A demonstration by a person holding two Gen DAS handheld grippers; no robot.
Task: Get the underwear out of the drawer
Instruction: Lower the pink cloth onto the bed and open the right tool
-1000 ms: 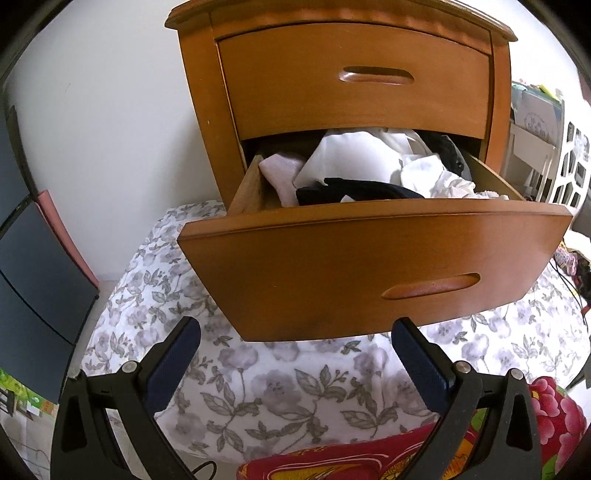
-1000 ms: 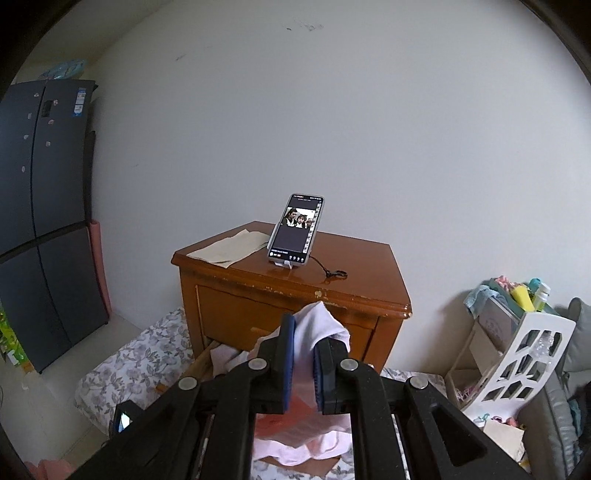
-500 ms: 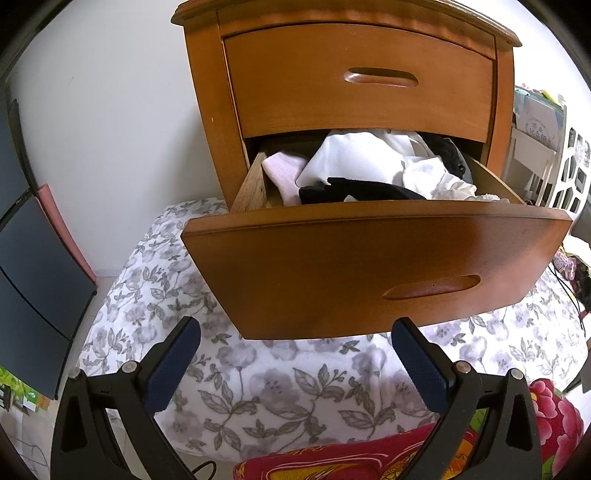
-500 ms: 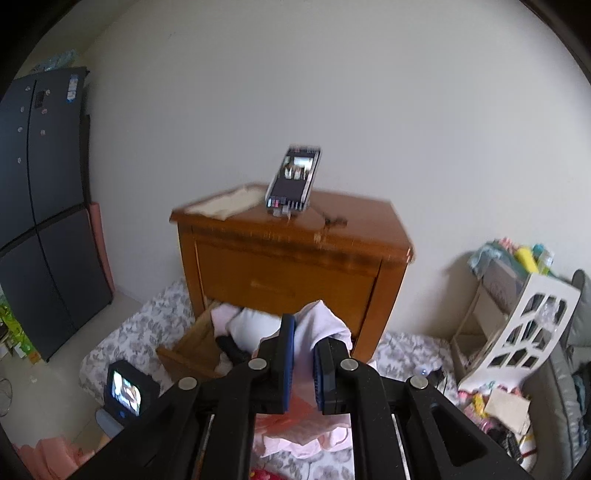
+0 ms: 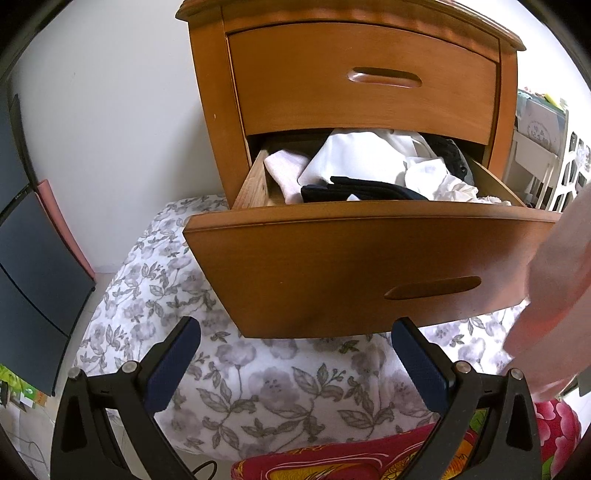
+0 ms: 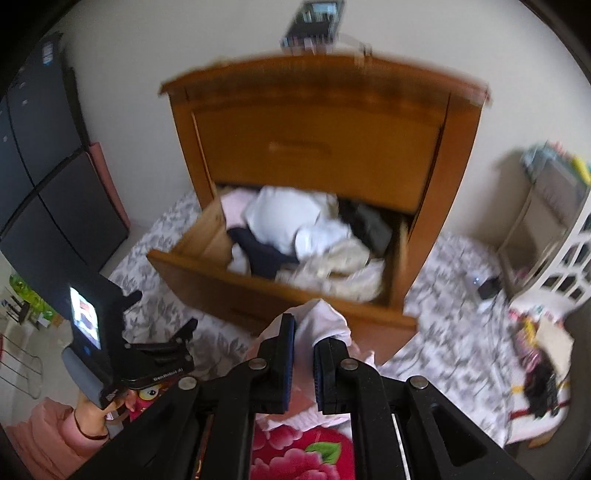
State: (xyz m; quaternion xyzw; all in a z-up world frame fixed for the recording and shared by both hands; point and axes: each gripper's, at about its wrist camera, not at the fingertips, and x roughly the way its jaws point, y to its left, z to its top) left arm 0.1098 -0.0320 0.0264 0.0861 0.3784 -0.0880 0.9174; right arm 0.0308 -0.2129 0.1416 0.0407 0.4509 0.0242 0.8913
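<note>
The right gripper (image 6: 303, 350) has its blue pads pinched nearly together on a pale pink piece of underwear (image 6: 321, 317), which bunches up above the fingertips and hangs below them, clear of the drawer (image 6: 280, 295) and in front of its face; gripped at a fold like this, the soft cloth can be carried without slipping. The left gripper (image 5: 293, 363) holds nothing, its jaws spread wide and low before the drawer front, probably parked out of the way while the other hand works. The drawer stands pulled out of the wooden nightstand (image 5: 354, 74) so its heap of white, cream and dark clothes (image 5: 369, 173) is within reach. The right wrist view is smeared, so the phone (image 6: 314, 22) on top is barely readable, and the held garment's full shape is hidden behind the fingers. In the left view it shows only as a blurred pink mass at the right edge.
</note>
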